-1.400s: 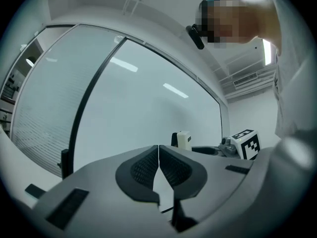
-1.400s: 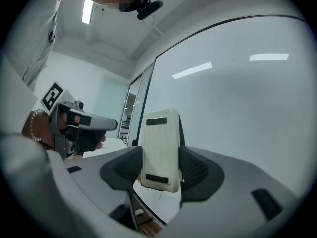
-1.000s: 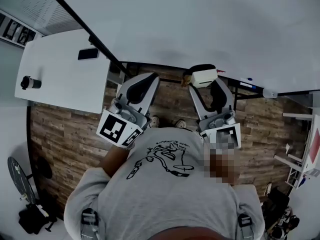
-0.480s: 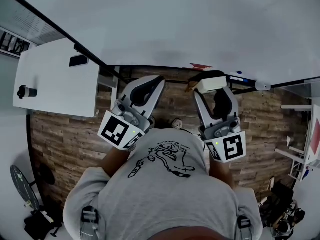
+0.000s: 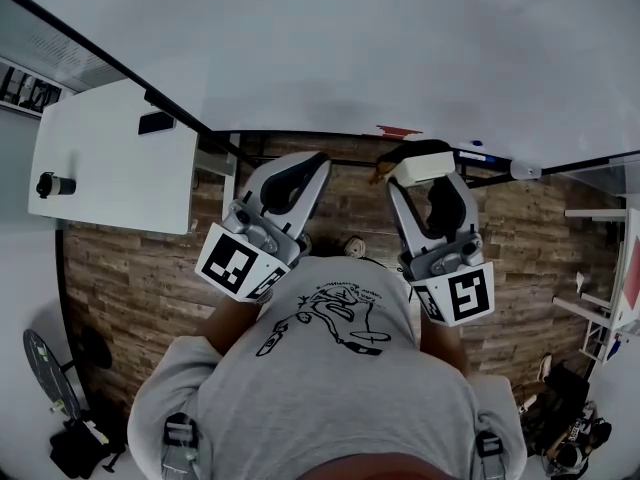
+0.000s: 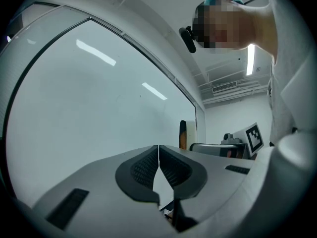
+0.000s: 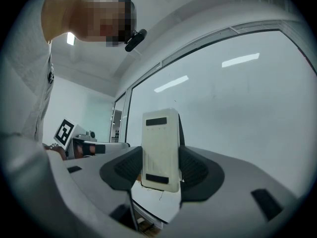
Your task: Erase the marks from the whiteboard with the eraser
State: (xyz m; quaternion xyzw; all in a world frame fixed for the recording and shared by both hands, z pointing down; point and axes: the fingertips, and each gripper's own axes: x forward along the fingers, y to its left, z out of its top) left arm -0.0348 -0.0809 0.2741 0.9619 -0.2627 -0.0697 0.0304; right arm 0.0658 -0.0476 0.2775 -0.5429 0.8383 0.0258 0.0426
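A white table stands at the left on a wood-plank floor. A flat dark device lies near the table's far right corner, and a small dark cylinder lies by its left edge. A dark bag sits on the floor, near left.

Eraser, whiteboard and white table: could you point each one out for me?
Eraser [image 7: 159, 150], right gripper view, middle of its pale face.
Whiteboard [image 7: 237, 98], right gripper view, bare board surface.
White table [image 5: 110, 168], head view, bare tabletop.
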